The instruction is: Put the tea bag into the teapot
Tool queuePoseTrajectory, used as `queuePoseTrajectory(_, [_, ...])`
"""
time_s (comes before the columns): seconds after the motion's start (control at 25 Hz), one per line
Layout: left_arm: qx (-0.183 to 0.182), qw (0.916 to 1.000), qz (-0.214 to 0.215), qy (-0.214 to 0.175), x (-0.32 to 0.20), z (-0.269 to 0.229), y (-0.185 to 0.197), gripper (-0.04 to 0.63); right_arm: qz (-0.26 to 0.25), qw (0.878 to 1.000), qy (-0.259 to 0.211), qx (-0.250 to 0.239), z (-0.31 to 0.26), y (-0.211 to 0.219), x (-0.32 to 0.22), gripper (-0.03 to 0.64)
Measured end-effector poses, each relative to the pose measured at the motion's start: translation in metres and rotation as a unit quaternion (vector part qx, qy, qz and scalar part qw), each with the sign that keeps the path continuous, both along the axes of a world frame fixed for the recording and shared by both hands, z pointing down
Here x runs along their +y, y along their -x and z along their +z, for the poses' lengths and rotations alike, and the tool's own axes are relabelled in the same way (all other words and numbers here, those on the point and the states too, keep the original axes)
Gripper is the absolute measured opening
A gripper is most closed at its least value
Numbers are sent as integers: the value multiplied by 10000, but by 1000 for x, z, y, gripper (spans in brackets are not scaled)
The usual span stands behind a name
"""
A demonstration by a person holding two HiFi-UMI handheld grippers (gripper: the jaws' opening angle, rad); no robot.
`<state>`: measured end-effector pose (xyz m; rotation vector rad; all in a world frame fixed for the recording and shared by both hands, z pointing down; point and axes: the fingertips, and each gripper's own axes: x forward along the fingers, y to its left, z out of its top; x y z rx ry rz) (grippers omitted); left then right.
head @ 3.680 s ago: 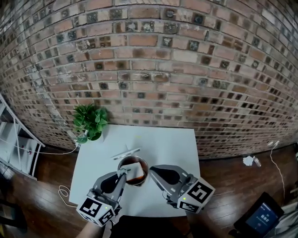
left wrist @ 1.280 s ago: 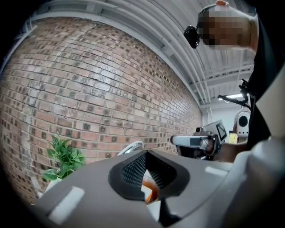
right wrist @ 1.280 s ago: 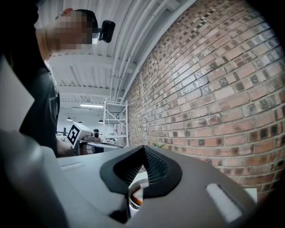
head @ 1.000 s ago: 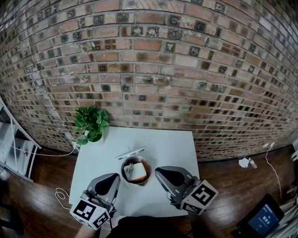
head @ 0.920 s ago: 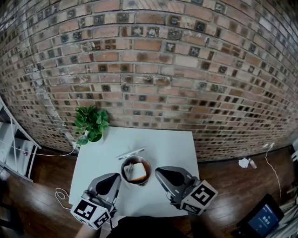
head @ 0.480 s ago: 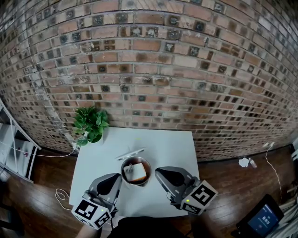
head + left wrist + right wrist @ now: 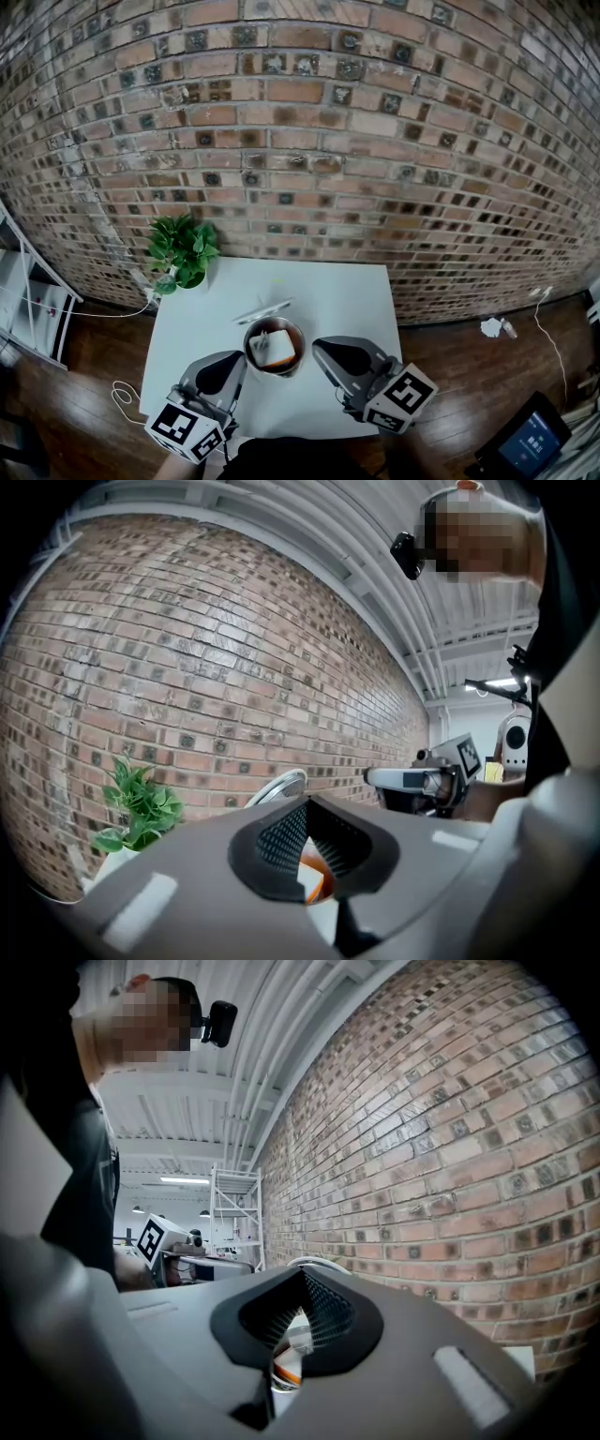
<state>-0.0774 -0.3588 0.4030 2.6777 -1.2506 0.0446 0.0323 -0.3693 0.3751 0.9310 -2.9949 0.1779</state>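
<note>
Glass teapot (image 7: 272,370) already holds the tea bag (image 7: 274,349); my left gripper (image 7: 240,359) and right gripper (image 7: 318,345), both closed and empty, I should withdraw gently.

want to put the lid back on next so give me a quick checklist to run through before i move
1. Tea bag inside the teapot: ok.
2. Lid off, lying on the table behind the teapot: ok.
3. Left gripper fingers together, holding nothing: ok.
4. Right gripper fingers together, holding nothing: ok.
5. Both grippers apart from the teapot: ok.
6. Lid's handle side facing up: cannot tell.
</note>
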Motion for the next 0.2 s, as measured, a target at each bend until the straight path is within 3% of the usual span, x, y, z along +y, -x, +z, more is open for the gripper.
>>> queuePoseTrajectory(0.2, [-16,10000,35,27,0,3,-2,5,-41,10000,-11,24,0,2,0,0])
